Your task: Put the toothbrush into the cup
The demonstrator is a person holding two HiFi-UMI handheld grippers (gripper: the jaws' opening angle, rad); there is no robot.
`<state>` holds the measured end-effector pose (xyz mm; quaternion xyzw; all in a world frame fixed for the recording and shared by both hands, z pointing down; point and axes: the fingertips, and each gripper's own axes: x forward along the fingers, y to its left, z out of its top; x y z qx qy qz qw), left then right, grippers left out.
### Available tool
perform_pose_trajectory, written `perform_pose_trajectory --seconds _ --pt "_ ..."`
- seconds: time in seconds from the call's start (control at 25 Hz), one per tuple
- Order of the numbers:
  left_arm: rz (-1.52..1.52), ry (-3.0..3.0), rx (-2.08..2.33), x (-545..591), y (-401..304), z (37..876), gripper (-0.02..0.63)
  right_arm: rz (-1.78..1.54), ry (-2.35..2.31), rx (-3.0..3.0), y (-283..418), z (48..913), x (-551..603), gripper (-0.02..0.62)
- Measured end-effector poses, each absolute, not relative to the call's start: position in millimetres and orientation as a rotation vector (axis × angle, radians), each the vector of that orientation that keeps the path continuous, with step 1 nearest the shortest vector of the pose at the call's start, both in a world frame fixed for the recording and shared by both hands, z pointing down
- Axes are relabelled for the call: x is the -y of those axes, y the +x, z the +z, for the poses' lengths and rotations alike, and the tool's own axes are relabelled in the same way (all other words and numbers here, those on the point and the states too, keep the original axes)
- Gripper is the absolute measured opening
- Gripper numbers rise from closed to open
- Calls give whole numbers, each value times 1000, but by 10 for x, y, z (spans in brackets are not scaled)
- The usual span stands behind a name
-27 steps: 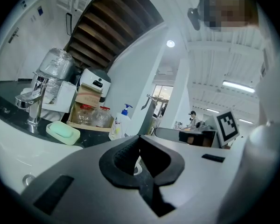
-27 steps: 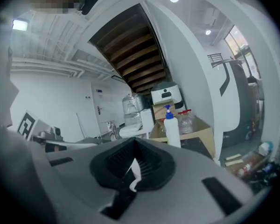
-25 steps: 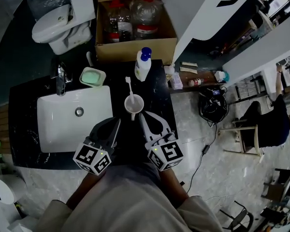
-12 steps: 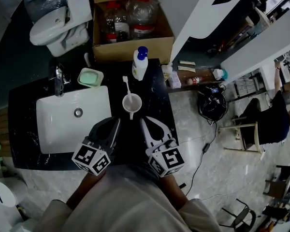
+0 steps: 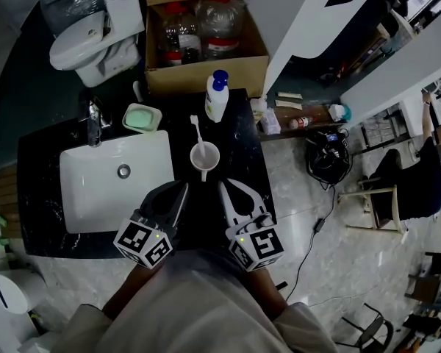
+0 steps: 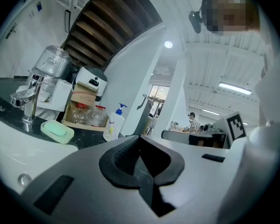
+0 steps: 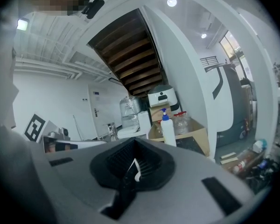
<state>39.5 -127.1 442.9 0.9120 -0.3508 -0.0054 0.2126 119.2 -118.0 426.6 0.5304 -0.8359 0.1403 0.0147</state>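
My 2 grippers, left [image 5: 181,188] and right [image 5: 223,187], hover with jaws closed and empty. 1 toothbrush [image 5: 197,129] lies on the counter [image 5: 239,160] just behind 1 cup [image 5: 204,156], near 1 pump bottle [image 5: 217,100].

Dim, dark-cornered head view with fisheye bending — brighter gripper views, glare from a ceiling lamp [image 7: 171,2], soft foreground.

Cup [image 5: 204,156]: white, upright, mouth open, handle turned toward the near edge; set on the black table [image 5: 239,142].
Toothbrush [image 5: 197,131]: white, slim, reaching back from the cup's far rim; whether it sits inside cannot be told.
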Motion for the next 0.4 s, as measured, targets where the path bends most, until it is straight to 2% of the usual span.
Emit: perform_pose_trajectory --seconds 0.4 --pt "-6 2523 969 1271 377 4447 11 446 1647 2595 1169 4311 1157 5"
